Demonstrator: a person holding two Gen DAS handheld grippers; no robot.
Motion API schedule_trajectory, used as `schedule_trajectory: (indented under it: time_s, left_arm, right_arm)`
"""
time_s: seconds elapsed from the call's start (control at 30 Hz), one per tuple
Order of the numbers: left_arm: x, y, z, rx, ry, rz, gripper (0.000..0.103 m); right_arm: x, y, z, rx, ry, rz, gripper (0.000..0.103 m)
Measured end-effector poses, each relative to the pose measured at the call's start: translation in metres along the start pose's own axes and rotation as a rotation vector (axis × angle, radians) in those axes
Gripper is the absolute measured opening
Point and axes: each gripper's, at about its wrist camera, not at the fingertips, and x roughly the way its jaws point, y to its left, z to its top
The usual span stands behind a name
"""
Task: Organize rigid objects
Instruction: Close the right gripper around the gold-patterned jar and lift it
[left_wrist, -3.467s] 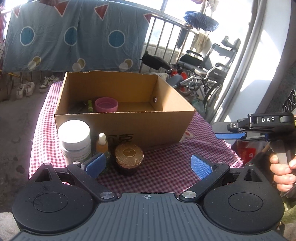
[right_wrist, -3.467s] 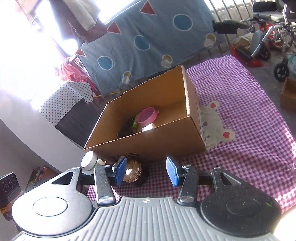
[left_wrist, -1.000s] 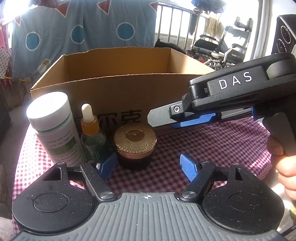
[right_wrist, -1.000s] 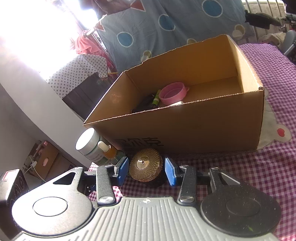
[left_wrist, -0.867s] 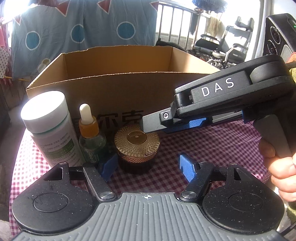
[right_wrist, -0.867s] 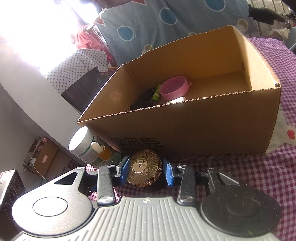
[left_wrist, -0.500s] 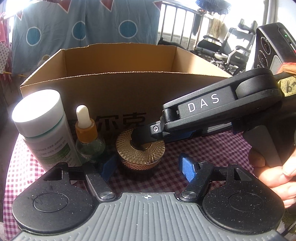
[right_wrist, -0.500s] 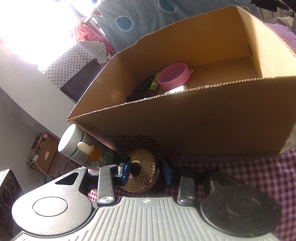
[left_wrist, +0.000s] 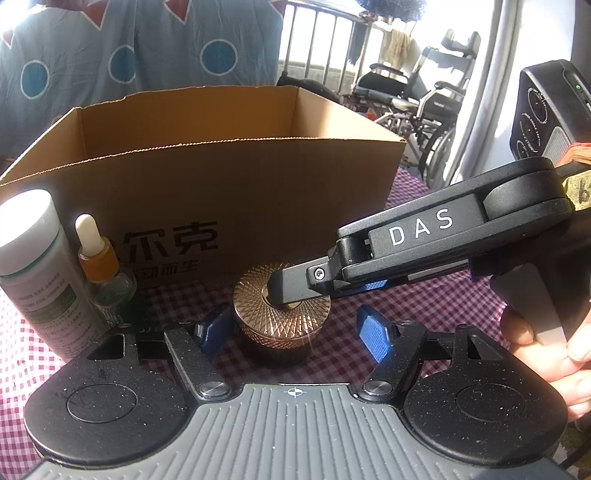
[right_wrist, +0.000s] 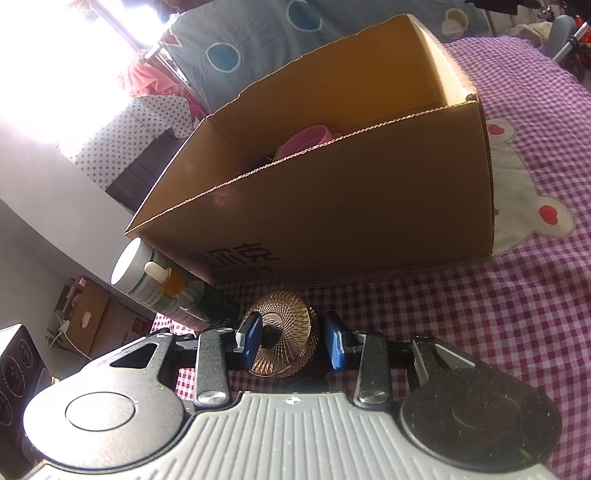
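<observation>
White-capped jar: the tall white plastic jar with a green label (left_wrist: 35, 266) stands upright at the far left of the checked cloth, against the front wall of the box; I judge it queued for packing.

Dropper bottle: the small glass dropper bottle with an amber collar and white bulb (left_wrist: 101, 273) stands just beside the jar, upright, untouched by either tool.

Left gripper (left_wrist: 291, 332): my jaws stand wide, their blue pads either side of the gold jar but clear of it. I hold nothing; this tool is low at the desk edge, seemingly standing by.

Gold jar: the squat round jar with a ribbed copper-gold lid (right_wrist: 282, 341) sits on the purple-and-white checked tablecloth (right_wrist: 480, 314), near the front of the box. It is the piece now in hand, and it has not yet left the cloth as far as I can tell.

Right gripper (right_wrist: 293, 341): my jaws are drawn narrow about the gold lid, one blue pad at each flank. The left pad appears to touch the rim; whether the right pad presses is not clear, so a firm hold cannot be confirmed. From the left wrist view this tool reaches in from the right, across the top of the lid.

Cardboard box (left_wrist: 229, 192): the open brown carton with printed black characters stands behind all three items; a pink round container (right_wrist: 308, 138) already lies inside, which marks the box as the likely destination.
</observation>
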Motion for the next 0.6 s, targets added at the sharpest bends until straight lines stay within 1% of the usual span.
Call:
schedule_trajectory:
  time_s: [0.17, 0.3, 0.43, 0.6]
  left_arm:
    - [0.001, -0.011, -0.002, 0.028, 0.005, -0.026, 0.073]
    - [0.001, -0.015, -0.001, 0.039, 0.010, -0.034, 0.073]
    - [0.003, -0.015, 0.001, 0.058, 0.012, -0.012, 0.072]
    - [0.008, -0.017, 0.003, 0.079, 0.033, 0.026, 0.072]
  right_arm:
    - [-0.013, -0.006, -0.008, 0.018, -0.017, -0.023, 0.040]
    - [-0.019, -0.010, -0.012, 0.030, -0.024, -0.024, 0.040]
    - [-0.026, -0.014, -0.014, 0.040, -0.035, -0.015, 0.040]
    - [-0.026, -0.015, -0.014, 0.053, -0.030, -0.015, 0.041]
